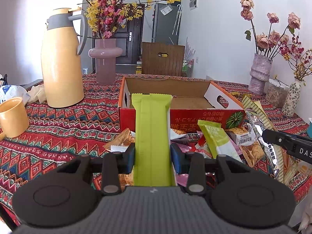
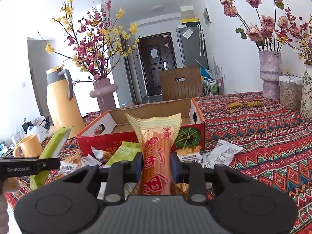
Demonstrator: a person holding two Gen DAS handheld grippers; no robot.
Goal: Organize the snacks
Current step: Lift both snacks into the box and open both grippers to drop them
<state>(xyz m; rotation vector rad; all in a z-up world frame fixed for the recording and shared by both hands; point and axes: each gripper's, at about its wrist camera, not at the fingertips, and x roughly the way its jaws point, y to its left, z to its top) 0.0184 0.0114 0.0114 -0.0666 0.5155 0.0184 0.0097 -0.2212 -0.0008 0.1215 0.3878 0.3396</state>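
While held upright before the open cardboard box, hides most of that box's near red wall: a long green wrapper, clamped at its lower part between the blue pads of the left tool, its bottom end lost behind the tool body. Likewise clamped in the right tool, jaws drawn narrow on it: an orange-and-yellow packet with red characters, standing in front of the same box and covering the middle of its front; lower end cut off by the tool body. Box interior only partly visible, showing bare brown floor where seen; print on the front wall upside down and partly blocked. Just in front of the box, on the patterned desk, a loose pile of small snack packets, overlapping so much that a count cannot be made; some labels too small to read. To the left of the box, a tall yellow thermos jug and a yellow mug, the mug cut by the frame edge. Behind the box and left, a pink vase with blossom branches; to its right, a mottled vase of dried roses. At the right edge of the left view, only a dark tip of the other tool.
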